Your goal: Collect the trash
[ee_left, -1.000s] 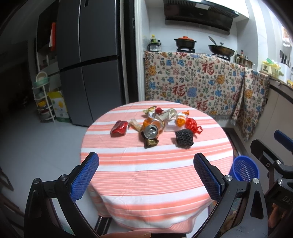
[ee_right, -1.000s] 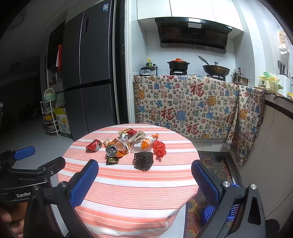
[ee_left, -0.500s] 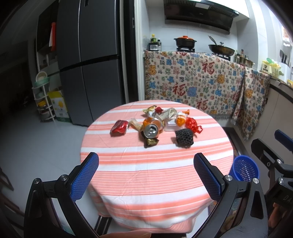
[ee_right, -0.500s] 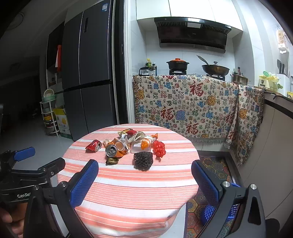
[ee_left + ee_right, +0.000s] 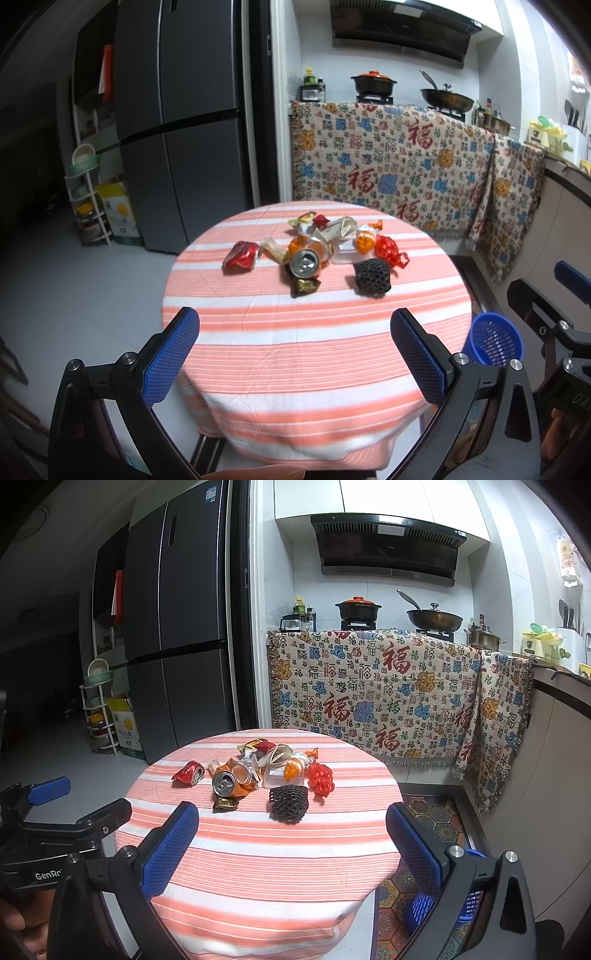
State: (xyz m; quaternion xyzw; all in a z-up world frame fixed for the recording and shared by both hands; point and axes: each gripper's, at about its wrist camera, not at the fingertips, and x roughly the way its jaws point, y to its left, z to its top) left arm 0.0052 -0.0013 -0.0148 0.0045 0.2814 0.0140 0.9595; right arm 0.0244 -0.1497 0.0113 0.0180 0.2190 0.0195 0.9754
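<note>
Trash (image 5: 314,247) lies heaped on the far half of the round striped table (image 5: 314,350); left gripper (image 5: 295,354) and right gripper (image 5: 291,845) hover short of it, fingers spread wide, holding nothing

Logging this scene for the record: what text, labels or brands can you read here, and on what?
"福": repeated on the patterned cloth over the counter.
"GenRo", cut off: on the left gripper body, seen from the right wrist.
"DA", cut off: on the right gripper body, seen from the left wrist.
Fridge sticker, range hood badge, cans: too small to read.
</note>
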